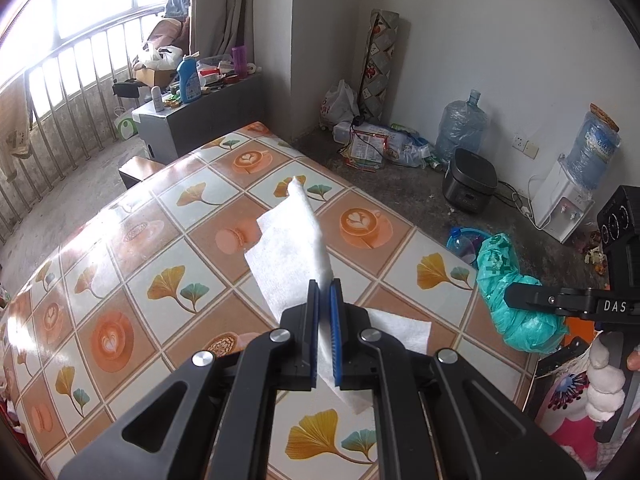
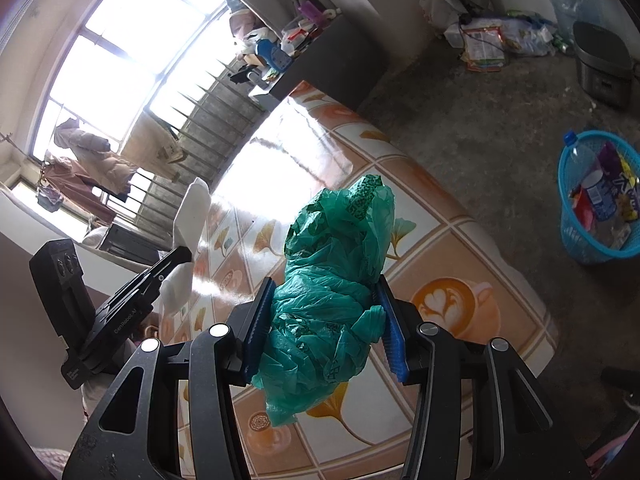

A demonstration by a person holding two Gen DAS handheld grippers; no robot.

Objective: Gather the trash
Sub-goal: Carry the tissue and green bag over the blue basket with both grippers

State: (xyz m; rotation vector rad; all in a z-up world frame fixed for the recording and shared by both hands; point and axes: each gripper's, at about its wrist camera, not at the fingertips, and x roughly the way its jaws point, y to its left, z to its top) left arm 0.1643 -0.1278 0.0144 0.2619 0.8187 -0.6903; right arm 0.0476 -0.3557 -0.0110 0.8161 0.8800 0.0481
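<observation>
Left gripper [image 1: 325, 292]: fingers pressed together, pinching white tissue [image 1: 290, 248], sheet clear of tabletop [image 1: 168, 208], so it comes away cleanly. Right gripper [image 2: 326, 312]: fingers half spread, clamping crumpled green plastic bag [image 2: 332, 280] across its bulk, also off tabletop. Both loads look ready for dumping. Farther off, on floor past table edge: blue basket [image 2: 576, 240] already holding bottles and wrappers, probably the bin.

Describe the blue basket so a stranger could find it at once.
Start at the table with the coffee-and-leaf cloth. On the bare concrete floor past its edge stands the blue basket. It is the only open mesh container there, already holding bottles and wrappers, unlike the dark cooker near the wall.
</observation>
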